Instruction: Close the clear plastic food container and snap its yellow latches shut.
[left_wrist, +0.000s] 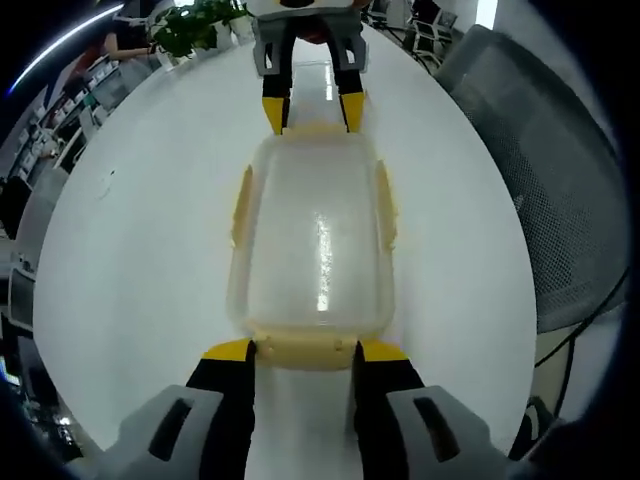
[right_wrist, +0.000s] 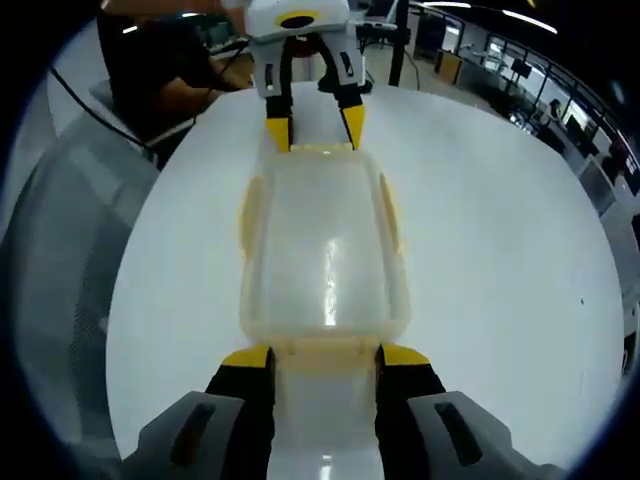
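Observation:
A clear plastic food container (left_wrist: 315, 235) (right_wrist: 322, 245) lies lengthwise on the white table (left_wrist: 140, 260), its lid resting on top. Yellow latches (left_wrist: 241, 205) (left_wrist: 385, 205) run along both long sides, lying close against the walls. My left gripper (left_wrist: 306, 350) is open, its yellow-tipped jaws standing either side of the near end latch (left_wrist: 300, 350). The right gripper (left_wrist: 311, 108) faces it at the far end. In the right gripper view, my right gripper (right_wrist: 326, 356) is open around its end latch (right_wrist: 325, 348), and the left gripper (right_wrist: 313, 125) sits at the opposite end.
A grey mesh chair (left_wrist: 540, 180) (right_wrist: 60, 240) stands just off the table's edge. A green plant (left_wrist: 195, 25) sits at the far end of the table. A person's dark sleeve (right_wrist: 160, 60) reaches in behind the left gripper. Office desks lie beyond.

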